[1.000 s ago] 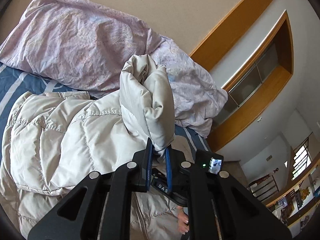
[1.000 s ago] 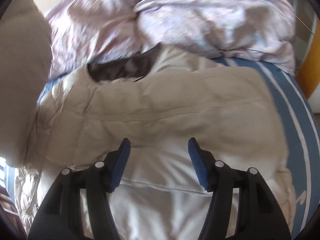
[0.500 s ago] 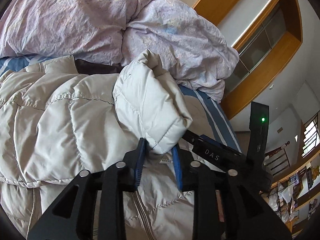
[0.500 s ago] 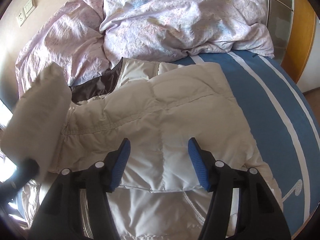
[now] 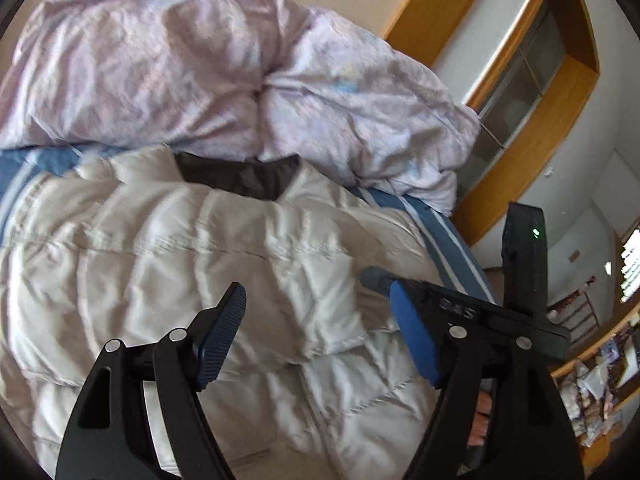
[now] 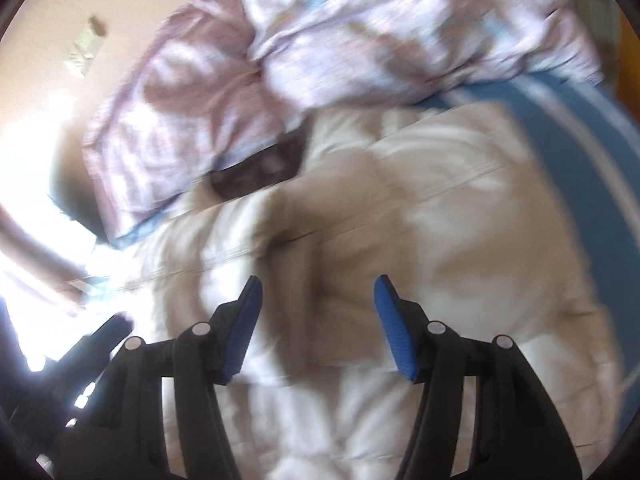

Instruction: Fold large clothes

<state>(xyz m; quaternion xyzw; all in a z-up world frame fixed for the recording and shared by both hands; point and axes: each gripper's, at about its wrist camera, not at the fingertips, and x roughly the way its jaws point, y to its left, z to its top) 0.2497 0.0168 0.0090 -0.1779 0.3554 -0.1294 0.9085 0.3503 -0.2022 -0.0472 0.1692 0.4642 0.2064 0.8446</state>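
A cream quilted puffer jacket (image 5: 224, 256) lies spread on the bed, its dark brown collar lining (image 5: 244, 176) at the far end. A folded sleeve lies across its front (image 5: 320, 292). My left gripper (image 5: 316, 324) is open and empty just above the jacket. My right gripper (image 6: 318, 312) is open and empty over the jacket (image 6: 440, 248); that view is blurred. The right gripper's black body also shows in the left wrist view (image 5: 524, 280), at the right.
A crumpled lilac duvet (image 5: 224, 72) is heaped at the head of the bed. The blue striped sheet (image 5: 440, 232) shows along the jacket's right side. A wooden-framed window (image 5: 528, 80) and a beige wall stand beyond.
My left gripper has opened and let go of the sleeve, which now lies flat across the jacket. The right gripper has shifted and its view has blurred.
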